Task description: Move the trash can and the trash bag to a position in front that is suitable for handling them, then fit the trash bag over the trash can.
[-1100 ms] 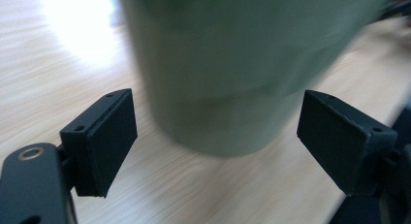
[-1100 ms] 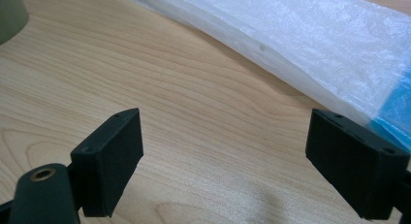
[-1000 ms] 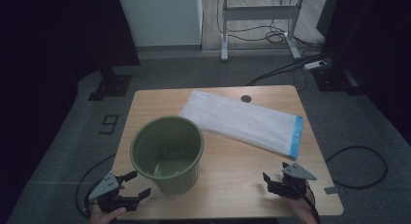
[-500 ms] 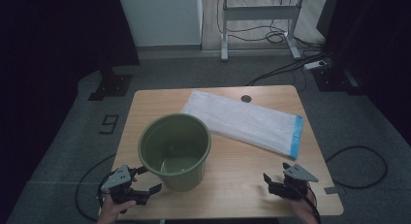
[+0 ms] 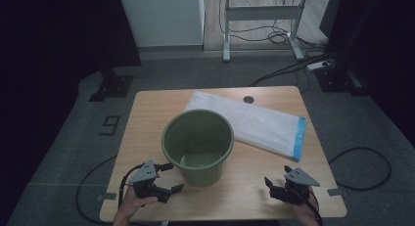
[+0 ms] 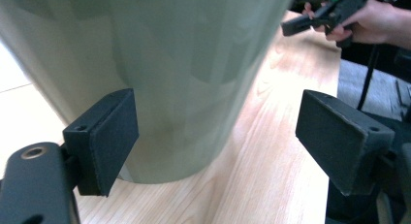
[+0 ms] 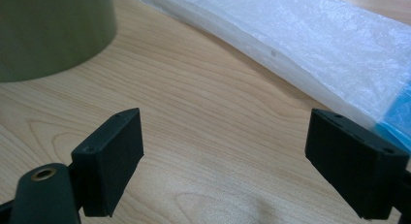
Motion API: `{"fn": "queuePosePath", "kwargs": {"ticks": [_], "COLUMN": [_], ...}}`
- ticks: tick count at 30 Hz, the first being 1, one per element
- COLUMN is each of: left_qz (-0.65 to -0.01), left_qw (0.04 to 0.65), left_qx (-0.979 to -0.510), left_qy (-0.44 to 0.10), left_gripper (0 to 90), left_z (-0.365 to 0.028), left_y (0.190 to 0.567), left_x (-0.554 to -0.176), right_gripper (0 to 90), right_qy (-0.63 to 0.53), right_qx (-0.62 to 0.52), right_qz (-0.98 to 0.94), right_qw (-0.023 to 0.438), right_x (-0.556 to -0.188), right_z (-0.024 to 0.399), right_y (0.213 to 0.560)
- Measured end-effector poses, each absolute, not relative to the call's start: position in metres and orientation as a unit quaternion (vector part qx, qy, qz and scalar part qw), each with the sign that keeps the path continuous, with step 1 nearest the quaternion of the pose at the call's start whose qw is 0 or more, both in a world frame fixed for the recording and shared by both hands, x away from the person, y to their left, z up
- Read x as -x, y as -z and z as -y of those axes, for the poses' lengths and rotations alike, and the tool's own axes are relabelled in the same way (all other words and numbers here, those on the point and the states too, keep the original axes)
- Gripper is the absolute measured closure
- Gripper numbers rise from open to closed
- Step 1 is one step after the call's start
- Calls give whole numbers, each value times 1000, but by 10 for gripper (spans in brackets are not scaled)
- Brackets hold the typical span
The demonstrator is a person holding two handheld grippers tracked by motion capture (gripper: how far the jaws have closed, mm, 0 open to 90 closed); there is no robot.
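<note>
at the table's six o'clock edge: left gripper (image 5: 167, 178) is nudging the green bucket (image 5: 198, 144).
jaws are gaping on both grippers; right gripper (image 5: 275, 186) is idling at five o'clock, likely reaching for the plastic bag (image 5: 254, 124) next.

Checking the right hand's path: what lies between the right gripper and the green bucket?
Bare wooden table, seen in the high view. The right gripper is open; the green bucket stands apart to its left.
</note>
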State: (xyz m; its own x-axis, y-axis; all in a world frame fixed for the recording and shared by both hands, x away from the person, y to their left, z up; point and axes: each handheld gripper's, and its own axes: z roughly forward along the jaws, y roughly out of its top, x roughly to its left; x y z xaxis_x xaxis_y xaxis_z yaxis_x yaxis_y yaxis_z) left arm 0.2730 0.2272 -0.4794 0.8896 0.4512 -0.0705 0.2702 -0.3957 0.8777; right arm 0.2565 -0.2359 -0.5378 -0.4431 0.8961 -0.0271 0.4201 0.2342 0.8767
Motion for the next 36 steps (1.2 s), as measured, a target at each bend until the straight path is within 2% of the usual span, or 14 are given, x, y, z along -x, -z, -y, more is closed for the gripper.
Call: {"fn": "queuePosePath", "kwargs": {"ticks": [5,13,27,36], "left_qz": [-202,-208,-258,-312], "left_qw": [491,497,499,481], "left_qx": [-843,-839,-821,-813], "left_qy": [-82,-82,-107,-103], "left_gripper": [149,152,152,174], "left_z": [-205,-200,-230,-245], "left_y": [484,486,486,497], "left_x": [-274,-274,-272,-276], "right_gripper": [133,134,134,143], "right_qy": [-426,-425,-404,-383], "right_qx": [-452,-456,-475,-495], "right_qz": [-733,-730,-719,-715], "right_qw": [277,279,306,312], "right_x": [-256,-254,-259,-289], "right_z": [241,243,245,228], "right_y": [540,539,537,529]}}
